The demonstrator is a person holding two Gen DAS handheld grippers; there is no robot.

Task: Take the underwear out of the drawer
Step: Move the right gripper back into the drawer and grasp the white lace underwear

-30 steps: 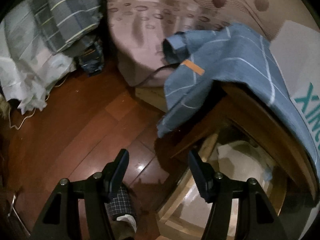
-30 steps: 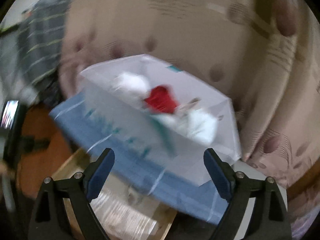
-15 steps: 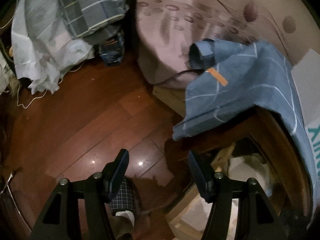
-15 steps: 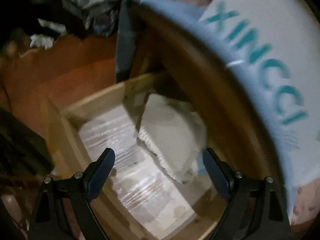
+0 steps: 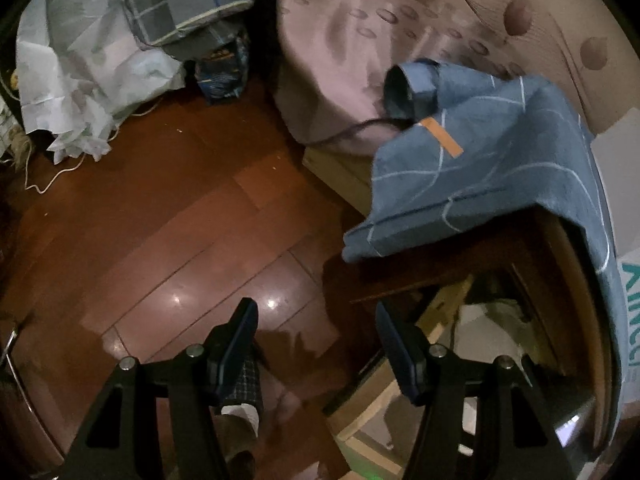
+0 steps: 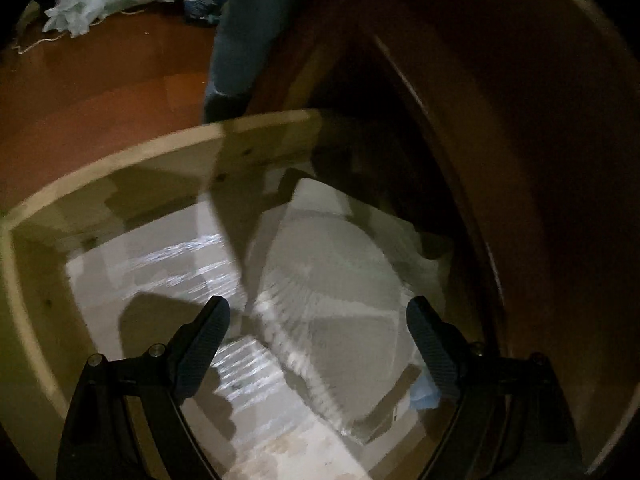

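While the drawer point(image 6: 120, 184) stands pulled out over the wooden floor point(image 5: 168, 216), the right gripper point(image 6: 318, 344) hangs inside it with its jaws spread wide and nothing between them, straddling the pale folded underwear point(image 6: 332, 292) that lies on the drawer's shiny lining toward the cabinet side. That wide stance looks chosen so the fingers can drop on either side of the soft fold and pinch a bunch of cloth rather than skid over its top; whether the tips already touch the fabric cannot be told, since the picture is smeared and dim. The left gripper point(image 5: 316, 340) hovers off to the side, its jaws about half apart and empty, one finger over the floor and the other over the drawer's front corner, probably kept clear so it does not crowd the reach. A blue cloth point(image 5: 480, 168) drapes over the cabinet top and hangs down past its edge, which likely explains the deep shadow cast into the drawer. The right wrist view alone shows the garment's ribbed folded edge, the lining and a small light blue item point(image 6: 424, 396) tucked by the right finger. The left wrist view alone gives the surroundings: a bed point(image 5: 400, 40) with a dotted cover, a heap of white and checked bedding point(image 5: 100, 48), a white box with teal lettering at the far right, and the person's slippered foot point(image 5: 240, 412) below the gripper.
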